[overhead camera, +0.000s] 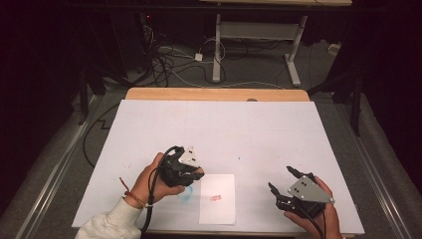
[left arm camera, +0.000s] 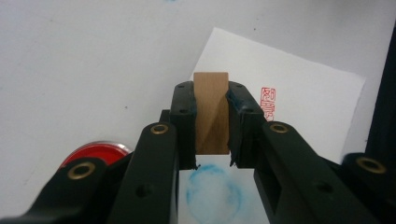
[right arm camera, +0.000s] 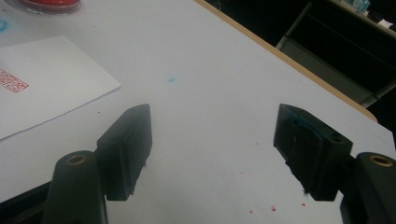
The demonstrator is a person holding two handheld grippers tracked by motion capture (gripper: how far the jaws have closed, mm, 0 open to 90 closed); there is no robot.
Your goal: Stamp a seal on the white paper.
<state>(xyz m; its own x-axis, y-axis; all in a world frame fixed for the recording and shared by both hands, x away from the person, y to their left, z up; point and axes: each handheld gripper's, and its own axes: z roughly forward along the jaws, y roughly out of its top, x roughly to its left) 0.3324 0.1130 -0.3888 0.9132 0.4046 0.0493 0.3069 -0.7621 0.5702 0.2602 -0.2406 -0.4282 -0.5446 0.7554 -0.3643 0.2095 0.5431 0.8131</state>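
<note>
Red ink pad (left arm camera: 95, 151) in round dish

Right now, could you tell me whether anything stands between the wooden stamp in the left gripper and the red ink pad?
Nothing visible does. The left gripper is shut on the wooden stamp, held above the sheet of paper. The red ink pad sits beside it on the bare white table cover.

The red ink pad (left arm camera: 95, 151) lies half hidden behind the left gripper (left arm camera: 211, 116); the wooden stamp's (left arm camera: 211, 109) underside faces away; the red imprint (left arm camera: 267, 103) is illegible.
</note>
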